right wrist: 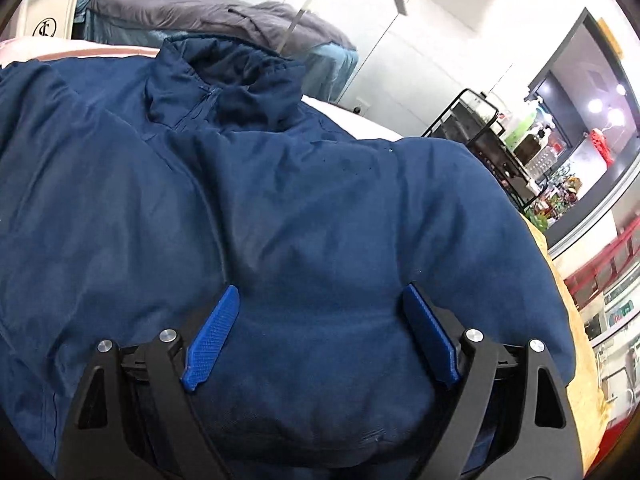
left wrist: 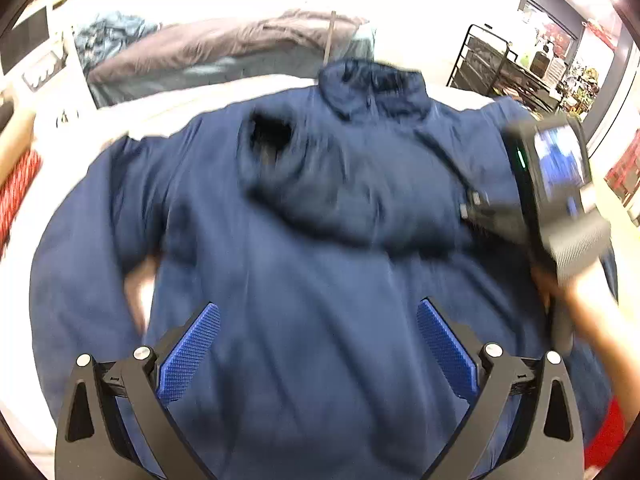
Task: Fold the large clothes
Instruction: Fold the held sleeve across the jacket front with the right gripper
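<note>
Now a navy jacket (left wrist: 304, 216) covers the bed (left wrist: 200, 92)
Both tools, left tool (left wrist: 318, 330) and right tool (right wrist: 320, 308), gape wide, empty; a black cart (right wrist: 480, 128) stands beyond the far edge

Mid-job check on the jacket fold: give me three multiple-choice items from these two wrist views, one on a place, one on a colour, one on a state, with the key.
1. Where does the jacket's collar lie in both wrist views?
A. At the far end of the jacket, away from the grippers
B. Between the right gripper's pads
C. Hidden under the grey bedding

2. What colour is the jacket?
A. Red
B. Navy blue
C. Grey

3. How do the left gripper and the right gripper stand?
A. Both open, pads apart over the cloth
B. Both clamped on a sleeve
C. Left shut, right open

Key: 1 A, the collar sits at the top of each view, beyond the jacket's body. 2 B, the whole garment is dark blue. 3 A, in each view the blue pads stand wide apart with flat fabric between them and nothing pinched.
</note>
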The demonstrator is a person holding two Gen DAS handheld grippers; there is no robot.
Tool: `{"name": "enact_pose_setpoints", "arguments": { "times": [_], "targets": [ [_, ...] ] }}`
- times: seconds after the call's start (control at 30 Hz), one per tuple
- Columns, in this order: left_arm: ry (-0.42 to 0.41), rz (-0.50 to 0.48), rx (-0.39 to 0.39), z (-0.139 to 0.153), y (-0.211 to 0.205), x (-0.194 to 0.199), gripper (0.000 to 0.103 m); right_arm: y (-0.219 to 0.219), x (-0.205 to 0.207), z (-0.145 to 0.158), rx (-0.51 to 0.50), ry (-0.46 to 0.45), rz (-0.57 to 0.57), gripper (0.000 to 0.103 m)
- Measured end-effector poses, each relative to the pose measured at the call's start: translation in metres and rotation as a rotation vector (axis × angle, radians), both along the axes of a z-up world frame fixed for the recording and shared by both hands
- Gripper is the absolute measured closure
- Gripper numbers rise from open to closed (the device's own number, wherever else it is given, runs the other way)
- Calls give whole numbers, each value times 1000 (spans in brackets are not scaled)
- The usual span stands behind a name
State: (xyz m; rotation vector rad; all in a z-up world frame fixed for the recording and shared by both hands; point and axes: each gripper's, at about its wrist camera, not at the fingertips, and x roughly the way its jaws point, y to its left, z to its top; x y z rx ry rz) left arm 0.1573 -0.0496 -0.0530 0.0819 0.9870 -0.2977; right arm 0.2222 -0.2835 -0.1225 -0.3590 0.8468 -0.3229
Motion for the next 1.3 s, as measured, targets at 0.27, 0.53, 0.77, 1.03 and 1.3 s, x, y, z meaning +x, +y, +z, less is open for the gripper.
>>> {"name": "enact_pose_setpoints", "arguments": {
  "times": [0.27, 0.53, 0.77, 1.03, 1.3],
  "targets": [
    [16, -21, 82, -21, -44, 76, 6, 1, -6, 1, 18, -24, 10, 19],
    [146, -5, 89, -77, -43, 117, 5, 3, -11, -4, 26, -63, 22, 17],
    [88, -3, 104, -88, -50, 117, 5, 4, -13, -6, 13, -83, 24, 17],
    [39, 2, 105, -72, -52, 89, 6, 5, -15, -6, 6, -85, 25, 17],
    [-77, -34, -51, 6, 0, 10, 6, 10, -15, -1, -20, -77, 28, 17]
  ]
}}
